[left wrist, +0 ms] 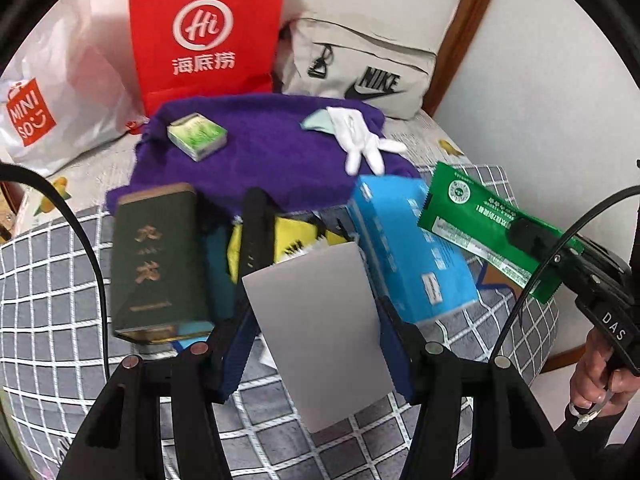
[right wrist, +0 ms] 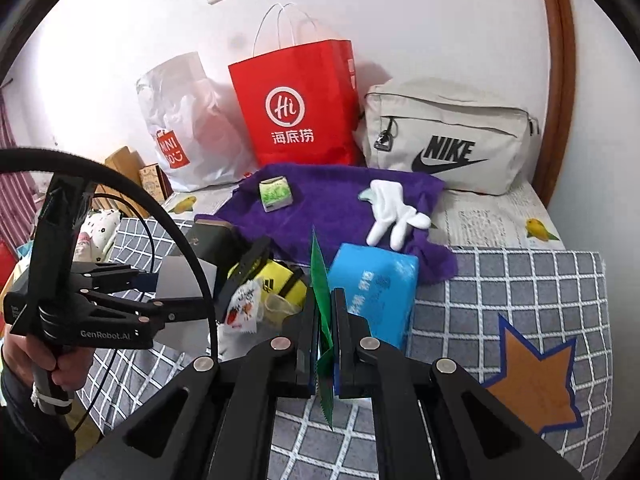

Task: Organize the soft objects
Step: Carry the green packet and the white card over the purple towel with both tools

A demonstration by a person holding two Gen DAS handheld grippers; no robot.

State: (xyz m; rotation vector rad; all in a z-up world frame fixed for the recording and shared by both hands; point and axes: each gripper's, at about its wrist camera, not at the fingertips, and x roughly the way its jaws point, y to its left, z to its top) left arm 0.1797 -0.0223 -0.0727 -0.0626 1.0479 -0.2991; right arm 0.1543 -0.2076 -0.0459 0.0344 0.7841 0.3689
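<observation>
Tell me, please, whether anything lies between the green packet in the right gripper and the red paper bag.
The blue tissue pack sits ahead of the green packet; beyond it the purple towel, carrying a green box and a white glove, spreads before the red paper bag. All lie low, so a lifted path looks clear.

red bag [right wrist: 296, 108]: Hi 海底捞 | white bag [right wrist: 180, 132]: MINISO | beige pouch [right wrist: 448, 140]: NIKE | gripper [right wrist: 104, 334]: GenRobot.AI

purple towel [left wrist: 256, 160], red bag [left wrist: 204, 28], green packet [left wrist: 480, 224]
</observation>
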